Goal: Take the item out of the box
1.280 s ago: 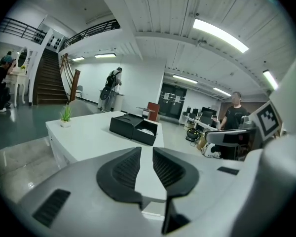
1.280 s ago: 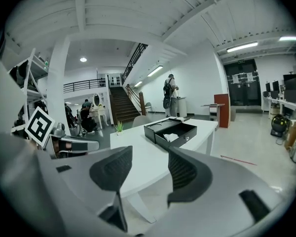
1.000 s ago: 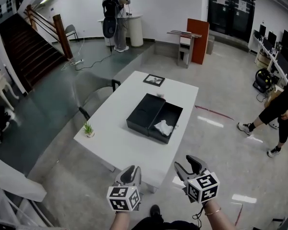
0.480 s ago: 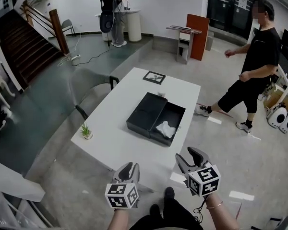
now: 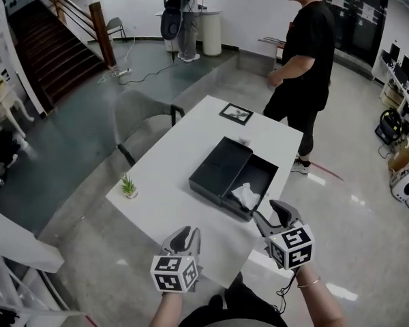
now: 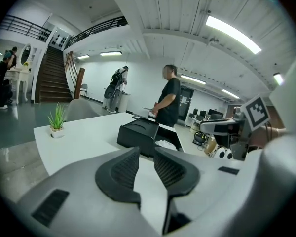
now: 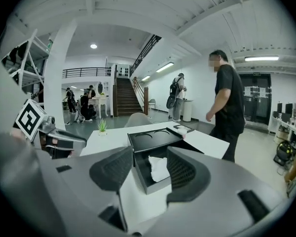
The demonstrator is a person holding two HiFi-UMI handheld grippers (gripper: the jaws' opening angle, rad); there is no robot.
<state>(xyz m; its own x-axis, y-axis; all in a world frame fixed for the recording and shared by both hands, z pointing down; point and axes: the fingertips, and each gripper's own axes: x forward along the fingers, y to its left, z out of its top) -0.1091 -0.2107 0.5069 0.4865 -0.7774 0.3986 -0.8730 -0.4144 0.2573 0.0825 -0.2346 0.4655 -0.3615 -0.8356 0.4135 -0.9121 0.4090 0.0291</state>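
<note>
A black box lies open on the white table, its lid folded flat to the left. A crumpled white item rests in the open half. My right gripper hovers by the box's near right corner, open and holding nothing. In the right gripper view the gripper frames the white item and the box a short way ahead. My left gripper hangs at the table's near edge, left of the box. Its jaws stand slightly apart and hold nothing, and the box lies further off.
A small potted plant stands at the table's left edge. A framed picture lies at the far end. A person in black stands by the far right corner. A chair is tucked in on the left. Stairs rise at the back left.
Both grippers and the head view have come closer to the table and the box. The person in black has walked from the right side to the table's far corner.
</note>
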